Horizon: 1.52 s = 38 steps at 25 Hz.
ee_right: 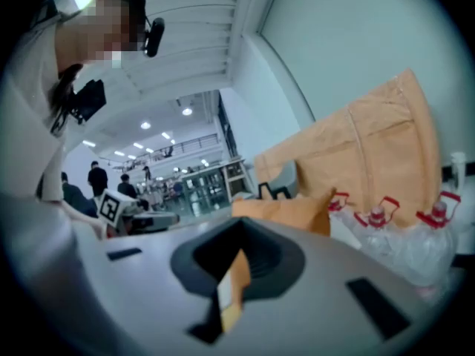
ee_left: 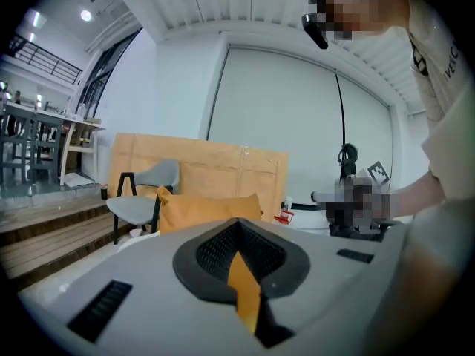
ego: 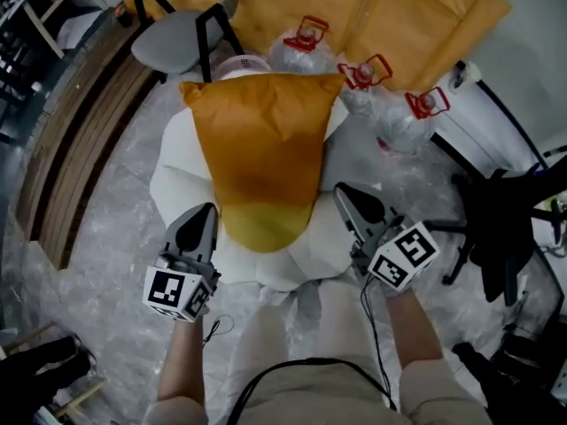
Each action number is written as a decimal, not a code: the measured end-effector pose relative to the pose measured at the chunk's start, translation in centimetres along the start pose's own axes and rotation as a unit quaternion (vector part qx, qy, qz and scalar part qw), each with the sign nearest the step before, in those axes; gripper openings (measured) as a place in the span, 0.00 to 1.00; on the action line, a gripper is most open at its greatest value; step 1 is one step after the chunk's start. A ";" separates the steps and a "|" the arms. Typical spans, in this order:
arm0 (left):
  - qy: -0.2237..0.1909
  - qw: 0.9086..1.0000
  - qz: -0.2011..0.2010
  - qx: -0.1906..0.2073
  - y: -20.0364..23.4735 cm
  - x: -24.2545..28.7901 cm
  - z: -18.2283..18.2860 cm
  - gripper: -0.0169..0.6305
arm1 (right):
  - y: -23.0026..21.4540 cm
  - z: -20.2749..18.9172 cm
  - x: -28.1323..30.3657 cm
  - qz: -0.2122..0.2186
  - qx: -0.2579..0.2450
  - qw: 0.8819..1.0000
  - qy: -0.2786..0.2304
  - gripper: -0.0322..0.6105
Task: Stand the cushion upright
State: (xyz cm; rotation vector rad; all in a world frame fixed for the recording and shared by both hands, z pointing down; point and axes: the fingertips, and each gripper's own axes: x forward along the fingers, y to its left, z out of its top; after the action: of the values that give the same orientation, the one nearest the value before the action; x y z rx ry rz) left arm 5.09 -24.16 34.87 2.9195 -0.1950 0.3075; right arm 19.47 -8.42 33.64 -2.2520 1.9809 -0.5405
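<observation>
A person's forearms (ego: 182, 361) reach in from the bottom of the head view, one tool in each hand. The left tool (ego: 205, 215), at lower left, is clenched on a fold of orange fabric at the near left corner of the cushion (ego: 266, 140). The right tool (ego: 347, 195), at lower right of centre, is clamped the same way on the near right corner; a strip of orange shows between its closed jaws in the right gripper view. The cushion fills the middle of the frame, lying lengthwise over a white padded seat (ego: 177, 184), its far edge pointing to the top. Just beyond it, clear water bottles (ego: 390, 118) with red handles stand at upper right, a grey chair (ego: 182, 38) at upper left. Tan cardboard sheets (ego: 407, 11) run along the top edge behind them.
</observation>
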 end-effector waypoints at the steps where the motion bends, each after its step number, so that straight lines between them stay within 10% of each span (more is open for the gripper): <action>1: 0.004 1.000 -0.003 -0.008 -0.4 -0.9 0.2 0.06 | 1.2 0.0 -0.7 0.006 0.005 1.000 0.004 0.08; 14: -0.034 0.997 -0.053 -0.036 -6.8 -5.5 6.9 0.06 | 10.3 3.9 -5.8 0.031 0.008 0.999 0.015 0.08; 38: -0.076 0.996 0.014 -0.036 -7.2 -9.8 11.2 0.06 | 17.3 7.7 -4.2 0.073 -0.042 0.996 0.027 0.08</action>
State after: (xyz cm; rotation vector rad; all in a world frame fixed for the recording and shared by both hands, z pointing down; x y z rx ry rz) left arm -1.21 -18.40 20.69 2.8704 -0.2649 0.0801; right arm 5.24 -8.20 20.39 -2.1360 2.2123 -0.5167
